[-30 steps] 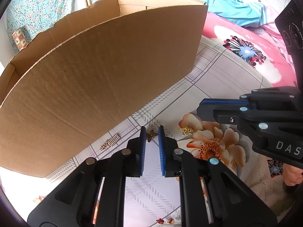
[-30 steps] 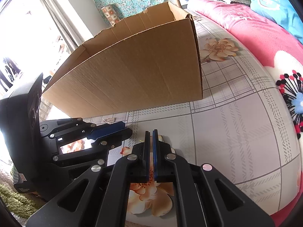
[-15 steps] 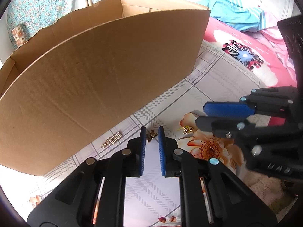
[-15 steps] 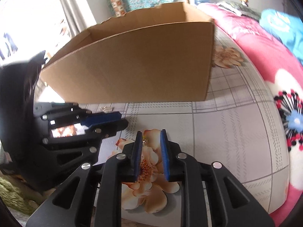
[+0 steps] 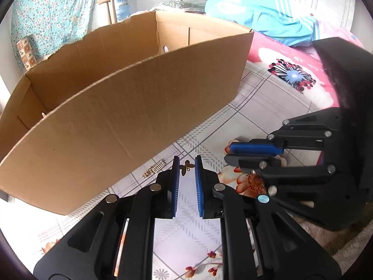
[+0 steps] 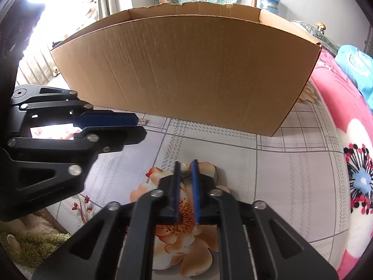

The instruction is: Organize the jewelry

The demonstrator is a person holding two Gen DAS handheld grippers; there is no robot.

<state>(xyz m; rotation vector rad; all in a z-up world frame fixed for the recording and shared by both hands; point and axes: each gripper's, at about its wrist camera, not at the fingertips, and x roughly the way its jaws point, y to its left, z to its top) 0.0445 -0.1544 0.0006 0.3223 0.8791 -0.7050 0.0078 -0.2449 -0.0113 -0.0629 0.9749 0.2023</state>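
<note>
A small bronze butterfly charm (image 5: 187, 166) sits pinched at the tips of my left gripper (image 5: 186, 159), which is shut on it just above the bedsheet. A gold rectangular earring (image 5: 155, 168) lies on the sheet beside those tips, close to the wall of the cardboard box (image 5: 130, 116). My right gripper (image 6: 185, 163) points down at the printed orange flower; its jaws are closing on a tiny gold piece (image 6: 185, 174) between the pads. In the right wrist view my left gripper (image 6: 139, 128) is at the left, and the rectangular earring (image 6: 142, 121) shows just past its tip.
The open box (image 6: 186, 74) stands close behind both grippers, its near wall tall. The plaid sheet (image 6: 291, 175) stretches out to the right. A pink floral blanket (image 6: 338, 107) and blue clothing (image 5: 256, 21) lie further off. A green rug (image 6: 35, 245) is at the lower left.
The right gripper rolled and shifted, opened over the orange flower, then narrowed around the gold piece. The left gripper rose a little with the butterfly; more of the box's inside shows.
</note>
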